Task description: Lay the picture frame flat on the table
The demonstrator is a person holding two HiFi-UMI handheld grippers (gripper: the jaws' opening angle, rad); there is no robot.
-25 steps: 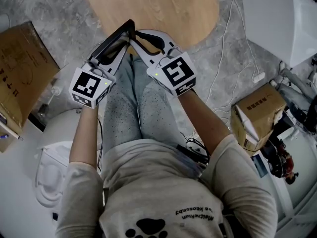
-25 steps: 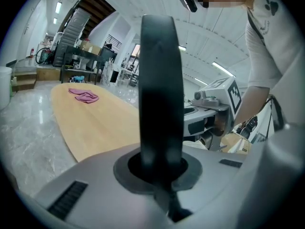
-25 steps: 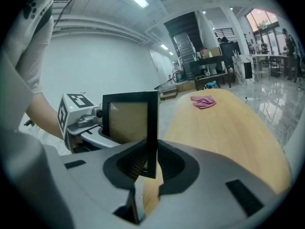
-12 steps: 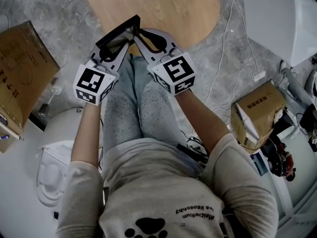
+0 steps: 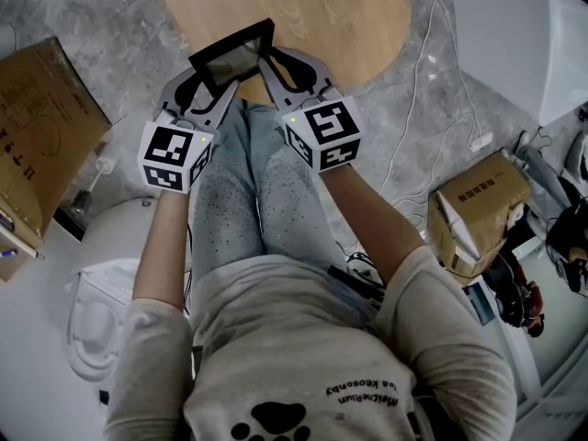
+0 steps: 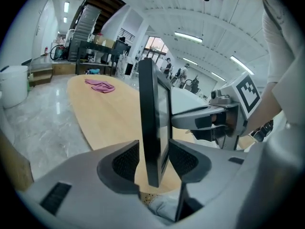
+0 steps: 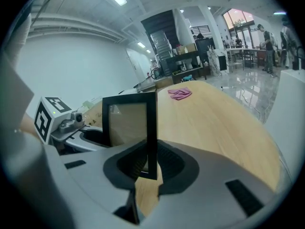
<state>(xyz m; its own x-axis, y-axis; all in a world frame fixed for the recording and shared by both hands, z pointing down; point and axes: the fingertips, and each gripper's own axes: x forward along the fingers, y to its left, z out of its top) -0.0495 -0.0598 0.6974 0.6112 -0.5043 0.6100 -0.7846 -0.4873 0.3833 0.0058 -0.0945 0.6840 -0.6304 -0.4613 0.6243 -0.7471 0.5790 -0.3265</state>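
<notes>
At edge of oval wooden table (image 5: 303, 7), black rectangular picture frame (image 7: 128, 123) clamped in right gripper (image 7: 147, 165); left gripper (image 6: 155, 163) jaws opening around it.

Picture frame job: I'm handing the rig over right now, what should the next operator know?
Left gripper: jaws opening; the picture frame has one edge between them, but the pads are clear of it.
Right gripper: jaws shut on the frame's side, so it alone carries the frame.
Frame: held on edge at the near end of the wooden table, not lying down.
Done: frame is in hand and at the table.
Left: tip it over, lay it flat on the tabletop, then release.
</notes>
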